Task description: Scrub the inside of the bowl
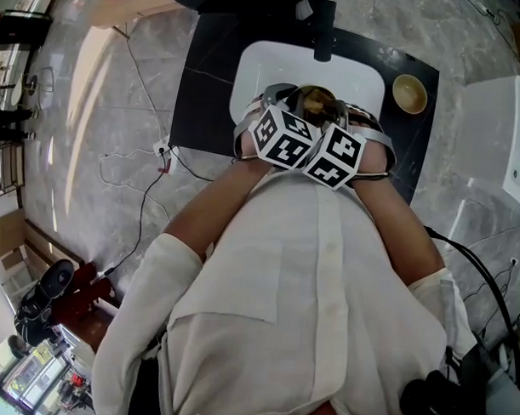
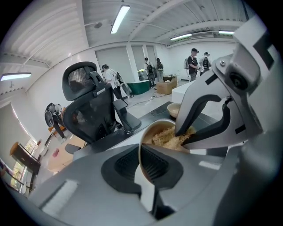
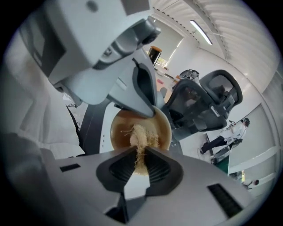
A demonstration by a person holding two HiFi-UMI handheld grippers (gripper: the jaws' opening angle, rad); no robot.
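Note:
A tan bowl (image 1: 314, 100) is held over the white sink (image 1: 263, 65). My left gripper (image 2: 142, 164) is shut on the bowl's rim, which runs between its jaws, and the bowl (image 2: 155, 129) opens to the right. My right gripper (image 3: 139, 160) is shut on a pale fibrous scrubber (image 3: 140, 140) that is pressed into the bowl's brown inside (image 3: 120, 131). The scrubber (image 2: 170, 138) also shows in the left gripper view, with the right gripper's fingers (image 2: 193, 115) on it. In the head view both marker cubes (image 1: 285, 137) hide most of the jaws.
A black faucet (image 1: 324, 33) stands behind the sink. A second small bowl (image 1: 410, 93) sits on the dark counter (image 1: 205, 81) at the right. A white box (image 1: 501, 138) stands further right. Cables (image 1: 138, 168) lie on the floor. A black office chair (image 2: 87, 106) is nearby.

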